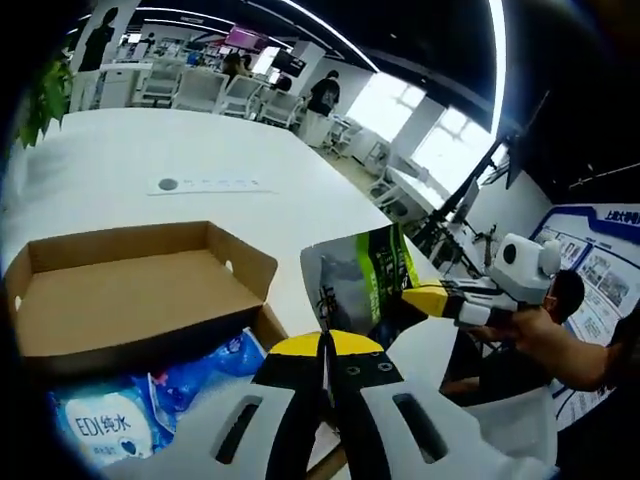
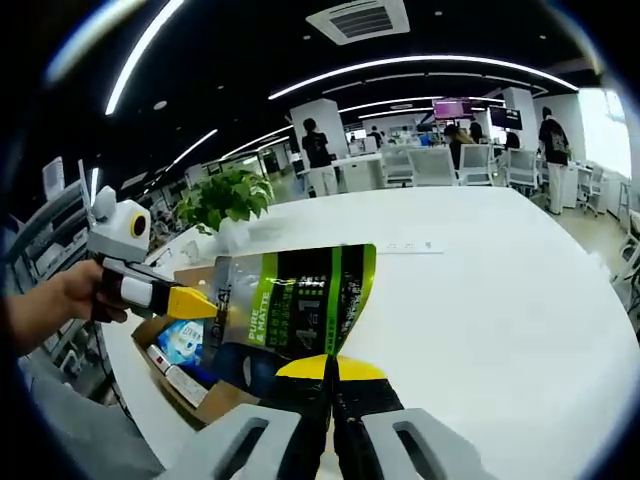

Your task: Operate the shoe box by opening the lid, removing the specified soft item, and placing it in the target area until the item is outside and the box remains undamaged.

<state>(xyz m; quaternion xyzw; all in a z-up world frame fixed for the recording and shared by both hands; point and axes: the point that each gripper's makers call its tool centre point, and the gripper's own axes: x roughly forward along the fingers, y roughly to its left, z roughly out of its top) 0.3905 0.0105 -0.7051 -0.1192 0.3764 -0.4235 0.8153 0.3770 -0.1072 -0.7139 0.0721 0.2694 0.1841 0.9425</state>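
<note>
A green, black and silver soft pouch [image 1: 362, 282] hangs above the white table [image 1: 200, 160], just right of the open cardboard shoe box [image 1: 130, 300]. The box lid is folded back, and blue wipe packs [image 1: 110, 420] lie inside. My left gripper [image 1: 325, 342] is shut on the pouch's lower corner. From the right, my right gripper [image 1: 432, 298] pinches its other edge. In the right gripper view the pouch [image 2: 295, 300] rises straight from my right gripper [image 2: 330, 366], which is shut on it. The left gripper [image 2: 192, 301] holds its left corner, over the box [image 2: 205, 395].
A person's hand [image 2: 60, 300] holds the left gripper. A paper strip [image 1: 210, 185] lies further out on the table. A potted plant [image 2: 228, 200] stands behind the box. White table surface [image 2: 500, 300] spreads to the right; chairs and people are far behind.
</note>
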